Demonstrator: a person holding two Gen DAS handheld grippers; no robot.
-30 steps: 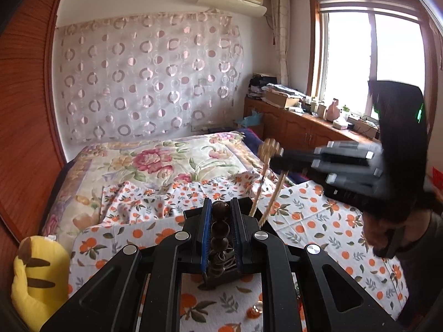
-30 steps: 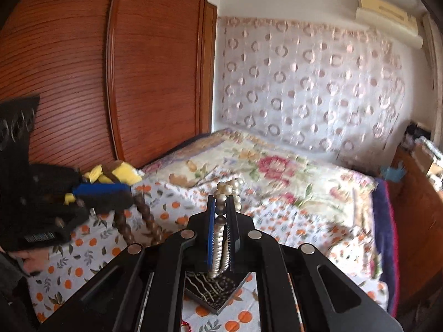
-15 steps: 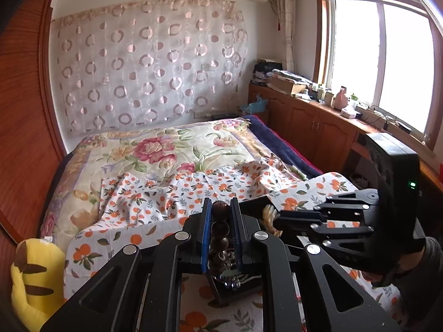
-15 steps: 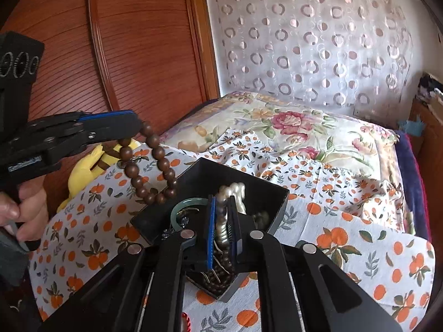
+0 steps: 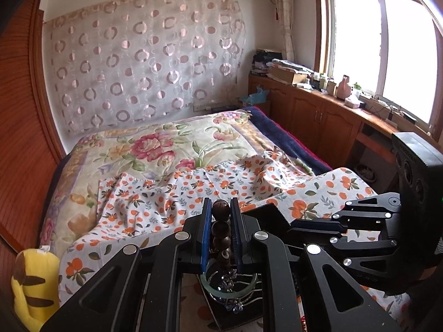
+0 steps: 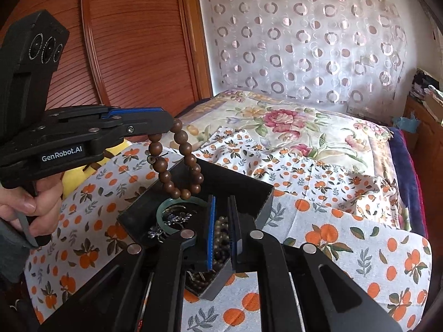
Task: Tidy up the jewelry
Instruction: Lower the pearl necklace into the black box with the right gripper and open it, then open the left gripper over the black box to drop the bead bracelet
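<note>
Two grippers are being held over the box (image 6: 263, 193). Left gripper (image 5: 221, 238) is being kept clamped on the bracelet (image 6: 177, 163), which is hanging just above the box beside the bangle (image 6: 162, 211). Right gripper (image 6: 220, 233) is being held slightly apart, empty, over the beads (image 6: 220, 238). Bracelet is judged light and floppy with hard, slippery beads; it is best pinched across one bead.

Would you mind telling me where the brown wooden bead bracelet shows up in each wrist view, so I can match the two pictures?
Left wrist view: the brown bead bracelet sits low at centre, pinched in the left gripper.
Right wrist view: it hangs left of centre as a full loop from that gripper, above the black box.
Shared landmark: the green bangle in the box.
</note>
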